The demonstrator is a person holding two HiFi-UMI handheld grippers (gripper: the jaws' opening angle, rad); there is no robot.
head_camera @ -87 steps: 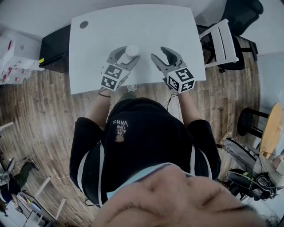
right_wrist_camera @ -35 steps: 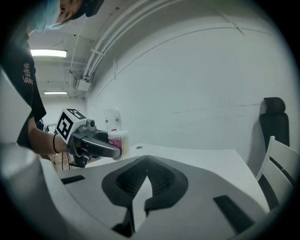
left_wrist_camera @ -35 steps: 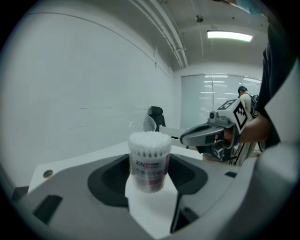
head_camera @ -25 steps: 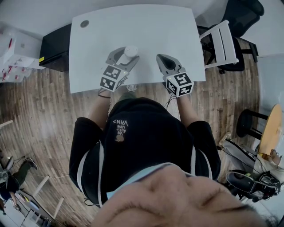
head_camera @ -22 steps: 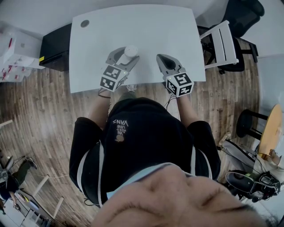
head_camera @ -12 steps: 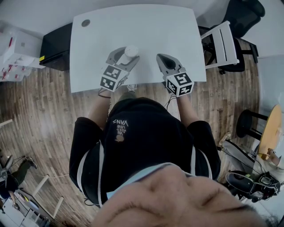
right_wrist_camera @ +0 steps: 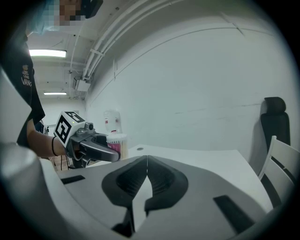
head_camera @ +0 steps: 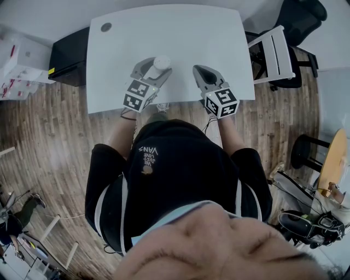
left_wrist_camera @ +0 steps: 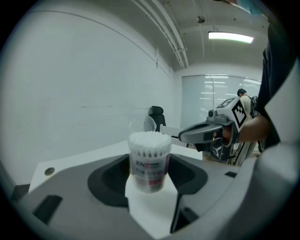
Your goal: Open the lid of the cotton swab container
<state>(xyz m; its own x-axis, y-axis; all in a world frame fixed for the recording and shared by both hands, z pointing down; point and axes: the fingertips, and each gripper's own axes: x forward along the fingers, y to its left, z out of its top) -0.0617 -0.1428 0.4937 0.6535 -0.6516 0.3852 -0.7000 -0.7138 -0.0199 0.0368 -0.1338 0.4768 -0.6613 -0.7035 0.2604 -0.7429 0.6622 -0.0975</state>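
The cotton swab container (head_camera: 161,62) is a small clear tub packed with white swabs and carries a pink label. It stands between the jaws of my left gripper (head_camera: 158,67), which is shut on it above the near part of the white table (head_camera: 180,33). In the left gripper view the container (left_wrist_camera: 149,161) shows bare swab tips, and its clear lid (left_wrist_camera: 149,123) stands tilted up behind them. My right gripper (head_camera: 199,70) hovers to the right of it, shut and holding nothing. The right gripper view shows its jaws (right_wrist_camera: 146,161) meeting, with the container (right_wrist_camera: 117,143) off to the left.
A white chair (head_camera: 273,52) stands at the table's right edge and a black cabinet (head_camera: 68,57) at its left. A cable grommet (head_camera: 106,27) sits in the table's far left corner. A black office chair (head_camera: 298,16) is behind the white one.
Over the last second nothing has visibly moved. A few seconds ago the right gripper's jaws stood apart nearer the container; now they are shut and slightly farther right.
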